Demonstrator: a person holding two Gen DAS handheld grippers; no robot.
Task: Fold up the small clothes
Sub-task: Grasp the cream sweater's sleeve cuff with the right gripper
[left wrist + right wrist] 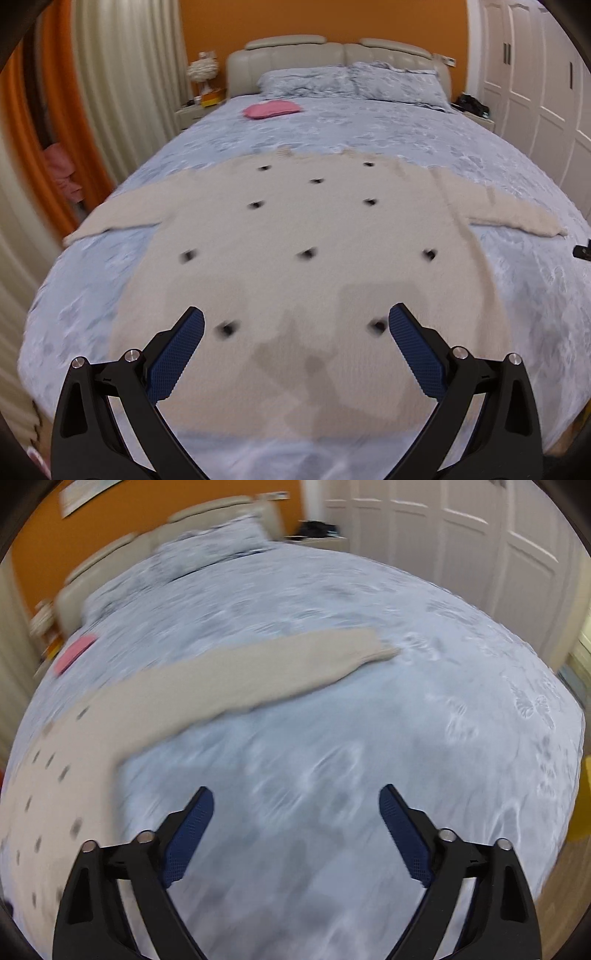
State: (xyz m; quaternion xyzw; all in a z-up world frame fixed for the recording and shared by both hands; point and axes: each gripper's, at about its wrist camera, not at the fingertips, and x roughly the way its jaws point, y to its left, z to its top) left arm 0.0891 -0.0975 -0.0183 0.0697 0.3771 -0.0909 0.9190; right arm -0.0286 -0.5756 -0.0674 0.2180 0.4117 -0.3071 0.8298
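A beige sweater (295,229) with small black spots lies flat on the blue bed (517,295), sleeves spread to both sides. My left gripper (295,321) is open and empty, hovering over the sweater's lower hem. In the right wrist view the sweater's body (55,782) is at the left and its right sleeve (266,672) stretches across the bedspread (406,720). My right gripper (295,801) is open and empty above bare bedspread, to the right of the sweater's body and nearer than the sleeve. The right wrist view is motion-blurred.
A pink folded item (271,109) lies near the pillows (351,83) at the head of the bed. White wardrobe doors (535,81) stand on the right, curtains (110,92) on the left. A small black object (583,251) lies at the bed's right edge.
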